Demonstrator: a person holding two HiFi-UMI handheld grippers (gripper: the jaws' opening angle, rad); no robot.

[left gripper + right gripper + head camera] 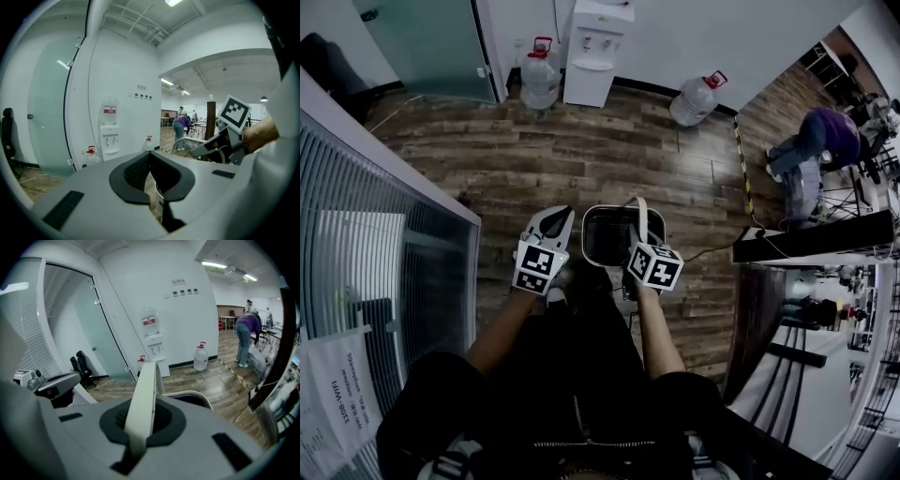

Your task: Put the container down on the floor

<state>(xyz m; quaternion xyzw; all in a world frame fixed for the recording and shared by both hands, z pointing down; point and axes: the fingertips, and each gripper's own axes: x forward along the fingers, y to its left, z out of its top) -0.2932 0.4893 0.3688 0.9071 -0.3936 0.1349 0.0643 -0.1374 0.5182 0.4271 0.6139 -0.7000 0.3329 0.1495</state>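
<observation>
1. Your right tongs [144,420] are clamped on the white handle [146,380] of the container [585,232], with the strap pinched flat between the pads.
2. Your left tongs [150,161] are together with nothing between them. They sit just beside the container on its left and are not touching it.
3. The container is a white-rimmed bin with a dark inside. It is straight in front of you, low between your arms, over the wood plank floor [609,150]. The handle stands upright above it. I can't tell whether its base is on the floor yet, but it is probably hanging.
4. Step in hand, as I read it: lower the bin to the floor, then release.
5. Go straight down by the handle and slowly, so the bin doesn't swing on the strap.
6. Hold the rim level so the base lands flat and not on an edge.
7. The planks right under it look bare, so there is no need to shift sideways.
8. Don't open the right tongs until the weight is on the floor and the handle goes slack.
9. The left tongs can steady the rim if it sways. Otherwise hold them off so you don't knock it.
10. Risk: if you let go early, the bin drops or tips, and the handle may flop down onto the rim.
</observation>
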